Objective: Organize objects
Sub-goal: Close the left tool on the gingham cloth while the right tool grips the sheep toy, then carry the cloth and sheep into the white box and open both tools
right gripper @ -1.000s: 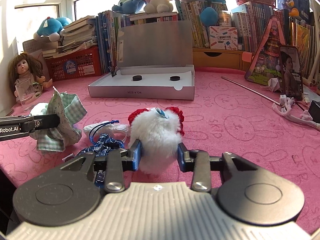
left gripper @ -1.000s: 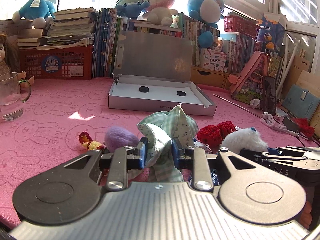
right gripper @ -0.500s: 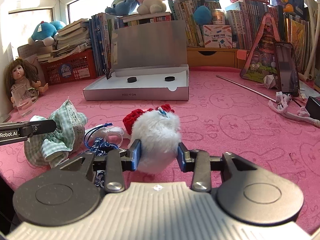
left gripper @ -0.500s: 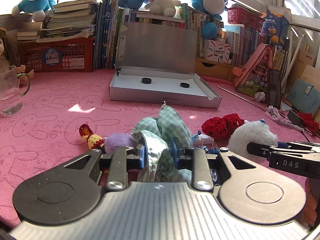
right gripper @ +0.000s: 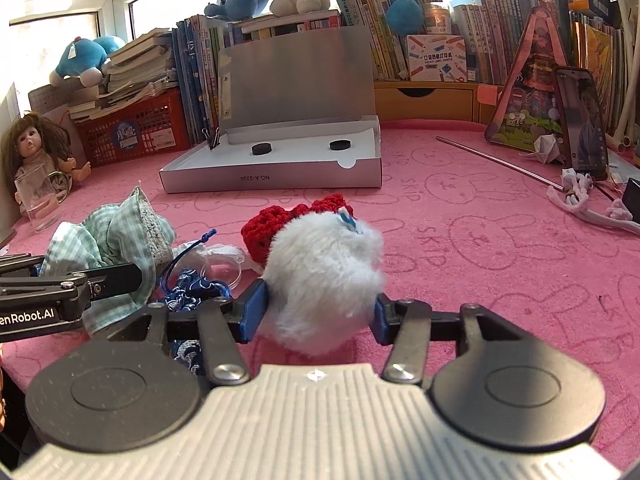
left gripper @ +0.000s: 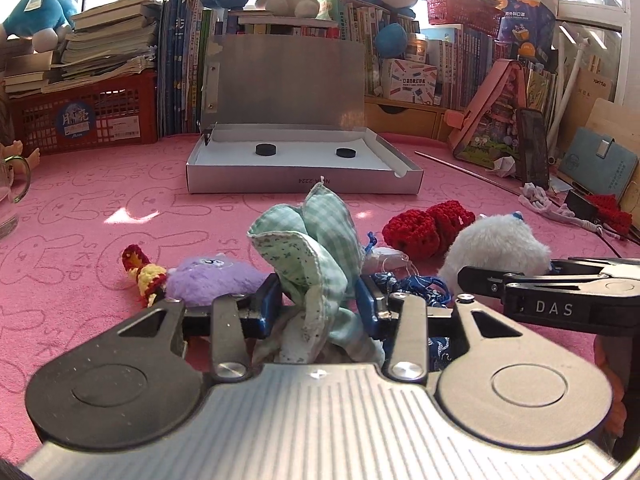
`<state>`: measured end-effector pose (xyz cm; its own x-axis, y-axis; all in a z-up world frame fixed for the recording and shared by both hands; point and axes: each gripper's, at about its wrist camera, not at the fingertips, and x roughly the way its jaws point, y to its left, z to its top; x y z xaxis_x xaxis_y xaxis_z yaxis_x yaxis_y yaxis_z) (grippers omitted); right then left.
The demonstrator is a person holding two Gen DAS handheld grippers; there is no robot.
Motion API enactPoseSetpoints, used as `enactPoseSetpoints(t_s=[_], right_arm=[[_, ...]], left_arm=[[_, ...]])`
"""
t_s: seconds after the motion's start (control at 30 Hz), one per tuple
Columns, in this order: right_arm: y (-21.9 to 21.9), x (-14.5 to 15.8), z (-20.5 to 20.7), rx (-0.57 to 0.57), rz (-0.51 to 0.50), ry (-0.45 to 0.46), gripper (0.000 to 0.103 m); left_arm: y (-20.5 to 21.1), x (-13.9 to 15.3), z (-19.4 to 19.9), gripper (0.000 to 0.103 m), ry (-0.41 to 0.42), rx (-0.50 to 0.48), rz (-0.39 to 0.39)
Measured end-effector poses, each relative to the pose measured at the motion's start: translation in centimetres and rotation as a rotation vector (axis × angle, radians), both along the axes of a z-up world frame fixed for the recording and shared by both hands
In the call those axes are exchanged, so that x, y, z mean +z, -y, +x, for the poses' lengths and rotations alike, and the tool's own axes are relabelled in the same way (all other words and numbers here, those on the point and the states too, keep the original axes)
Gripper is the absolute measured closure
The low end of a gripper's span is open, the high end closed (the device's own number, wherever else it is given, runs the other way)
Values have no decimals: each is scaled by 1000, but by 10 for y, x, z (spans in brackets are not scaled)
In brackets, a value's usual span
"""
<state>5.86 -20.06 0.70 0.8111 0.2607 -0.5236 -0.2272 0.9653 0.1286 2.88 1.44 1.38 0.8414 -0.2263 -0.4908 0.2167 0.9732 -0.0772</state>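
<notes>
Objects for sorting lie in a loose heap on the pink bunny-print cloth [right gripper: 480, 240], lower centre of both views. Silver box [left gripper: 304, 168] sits mid-frame behind them, lid up, two black discs [left gripper: 266, 149] on its white floor, nothing else inside it. White fluffy toy [right gripper: 324, 276] lies on the cloth in the lower centre of the right wrist view, between the pads of the right gripper [right gripper: 316, 314]; jaws have just been opening, now medium-wide, pads look just off the fur, toy not lifted. Green checked cloth pouch [left gripper: 312, 256] stands crumpled in the lower centre of the left wrist view, between the pads of the left gripper [left gripper: 316, 306]; jaws have just been opening, still narrow, fabric brushes both pads, whether they still pinch it I cannot tell for sure, looks loose. Red crochet piece [left gripper: 424, 226] right of centre, touching the white toy's far side. Purple plush [left gripper: 212, 280] left of the pouch, just beside the left pad. Blue patterned drawstring bag [right gripper: 196, 286] between pouch and white toy, partly under the gripper fingers. Small red-yellow crochet bit [left gripper: 144, 272] at the purple plush's left end. Glass mug [right gripper: 38, 200] far left edge, doll [right gripper: 32, 148] behind it
</notes>
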Motion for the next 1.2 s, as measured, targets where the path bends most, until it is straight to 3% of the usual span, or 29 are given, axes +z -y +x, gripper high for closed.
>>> enactPoseSetpoints(t_s=[0.1, 0.17, 0.3, 0.87, 1.2], right_arm=[[0, -2, 3, -6, 18, -16, 36], [0, -1, 4, -1, 37, -28, 50], [-3, 5, 2, 10, 33, -13, 64], [14, 40, 20, -19, 94, 49, 64], [23, 61, 76, -16, 125, 52, 64]], left_arm=[[1, 2, -2, 71, -1, -1, 3], [-1, 4, -2, 73, 1, 1, -8], [-4, 14, -2, 74, 16, 5, -29], [-20, 60, 39, 74, 60, 16, -84], [-38, 74, 112, 74, -29, 50, -168]])
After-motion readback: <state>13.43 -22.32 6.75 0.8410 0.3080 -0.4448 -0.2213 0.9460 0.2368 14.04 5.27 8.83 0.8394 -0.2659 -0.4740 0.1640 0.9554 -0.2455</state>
